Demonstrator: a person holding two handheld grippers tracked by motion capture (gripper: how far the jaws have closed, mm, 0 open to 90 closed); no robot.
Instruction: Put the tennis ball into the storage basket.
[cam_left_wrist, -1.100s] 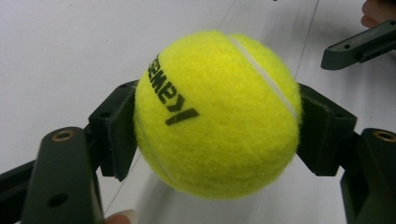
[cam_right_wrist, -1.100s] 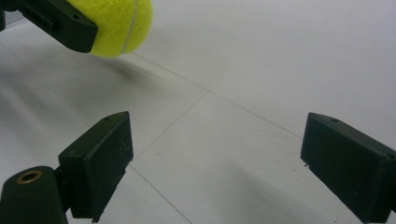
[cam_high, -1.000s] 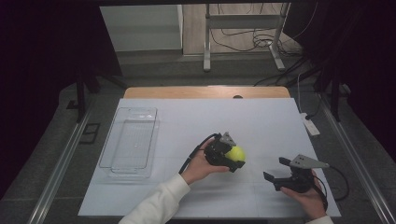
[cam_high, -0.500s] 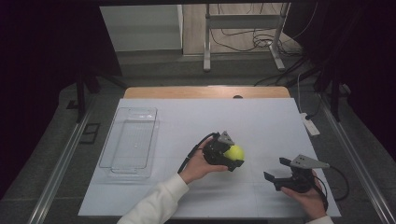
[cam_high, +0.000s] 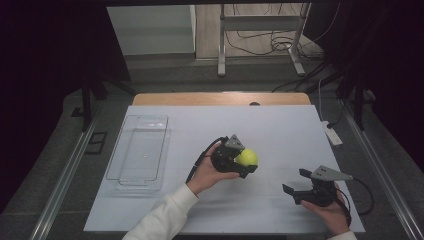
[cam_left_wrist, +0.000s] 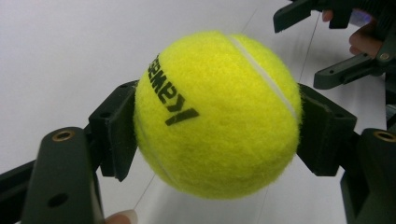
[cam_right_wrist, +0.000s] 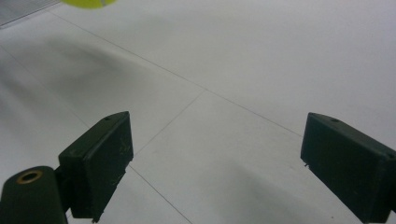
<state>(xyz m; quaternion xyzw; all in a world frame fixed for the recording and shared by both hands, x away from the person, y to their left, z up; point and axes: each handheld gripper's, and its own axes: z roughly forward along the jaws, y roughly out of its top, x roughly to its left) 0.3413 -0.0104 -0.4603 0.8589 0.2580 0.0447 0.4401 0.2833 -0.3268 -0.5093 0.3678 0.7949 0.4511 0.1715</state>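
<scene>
Left gripper (cam_high: 245, 164) is clamped on the fuzzy yellow tennis ball (cam_high: 246, 157). The clear plastic rectangular tray (cam_high: 138, 152) sits at its 9 o'clock, well apart. Right gripper (cam_high: 299, 182) rests wide open and empty at 4 o'clock.

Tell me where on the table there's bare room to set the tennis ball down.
Bare sheet lies between the clear tray and the left gripper holding the tennis ball, and across the far stretch of the white table. The open right gripper crowds the near right corner.
</scene>
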